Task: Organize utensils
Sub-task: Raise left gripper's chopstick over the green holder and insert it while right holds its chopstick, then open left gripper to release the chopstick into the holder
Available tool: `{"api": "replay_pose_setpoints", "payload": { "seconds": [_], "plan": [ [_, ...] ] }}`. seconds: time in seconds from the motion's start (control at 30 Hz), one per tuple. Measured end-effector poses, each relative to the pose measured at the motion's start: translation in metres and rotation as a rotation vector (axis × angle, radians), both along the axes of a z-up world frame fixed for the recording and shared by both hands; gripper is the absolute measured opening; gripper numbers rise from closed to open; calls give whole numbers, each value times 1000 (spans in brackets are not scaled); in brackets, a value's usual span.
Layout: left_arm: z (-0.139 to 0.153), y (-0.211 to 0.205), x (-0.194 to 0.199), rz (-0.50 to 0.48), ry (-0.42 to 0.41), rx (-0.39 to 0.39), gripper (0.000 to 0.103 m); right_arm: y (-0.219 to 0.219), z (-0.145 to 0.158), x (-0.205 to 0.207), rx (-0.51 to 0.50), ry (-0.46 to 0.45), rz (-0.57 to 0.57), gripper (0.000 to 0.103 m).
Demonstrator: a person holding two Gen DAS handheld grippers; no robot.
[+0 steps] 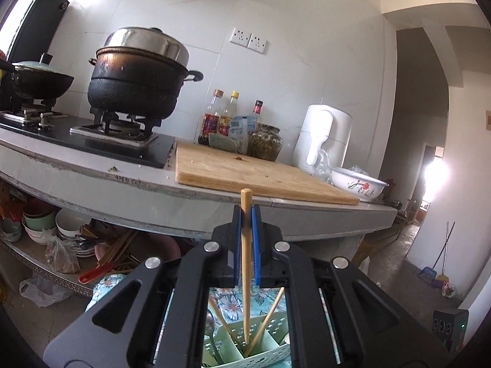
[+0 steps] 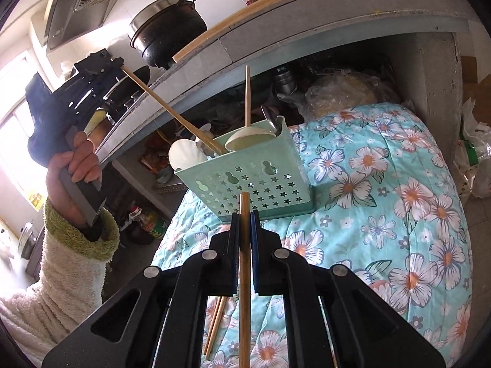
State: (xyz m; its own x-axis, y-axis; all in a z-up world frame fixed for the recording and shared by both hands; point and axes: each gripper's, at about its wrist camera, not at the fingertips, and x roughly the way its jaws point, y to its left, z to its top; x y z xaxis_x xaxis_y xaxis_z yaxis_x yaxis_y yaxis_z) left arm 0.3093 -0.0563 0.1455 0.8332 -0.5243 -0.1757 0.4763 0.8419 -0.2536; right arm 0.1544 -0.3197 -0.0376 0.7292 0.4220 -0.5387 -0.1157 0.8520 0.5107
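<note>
Two grippers each pinch a chopstick near a mint caddy (image 2: pixel 245 178) sitting on a floral quilt (image 2: pixel 383 214).

The left gripper (image 1: pixel 246 214) is clamped on a chopstick (image 1: pixel 245 276) whose tip is down inside the caddy; letting go at a slant could tip it against the rim or knock the spoons (image 2: pixel 248 142) already inside. The right gripper (image 2: pixel 244 217), just in front of the caddy, is clamped on another chopstick (image 2: pixel 244 276); the soft quilt could let the caddy topple if nudged. The caddy is pale green plastic with star cut-outs and dividers; two loose chopsticks (image 2: pixel 214 325) lie on the quilt in front of it.
</note>
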Motion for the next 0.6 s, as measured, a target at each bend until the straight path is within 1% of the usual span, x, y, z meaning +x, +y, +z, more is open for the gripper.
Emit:
{"api": "replay_pose_setpoints", "payload": {
  "seconds": [0.27,0.6],
  "plan": [
    [-31,-11,18,-15,71,30,6,-2,-11,9,5,30,5,7],
    [-49,-16,21,-43,134,67,6,-1,-13,13,3,39,7,7]
  ]
}}
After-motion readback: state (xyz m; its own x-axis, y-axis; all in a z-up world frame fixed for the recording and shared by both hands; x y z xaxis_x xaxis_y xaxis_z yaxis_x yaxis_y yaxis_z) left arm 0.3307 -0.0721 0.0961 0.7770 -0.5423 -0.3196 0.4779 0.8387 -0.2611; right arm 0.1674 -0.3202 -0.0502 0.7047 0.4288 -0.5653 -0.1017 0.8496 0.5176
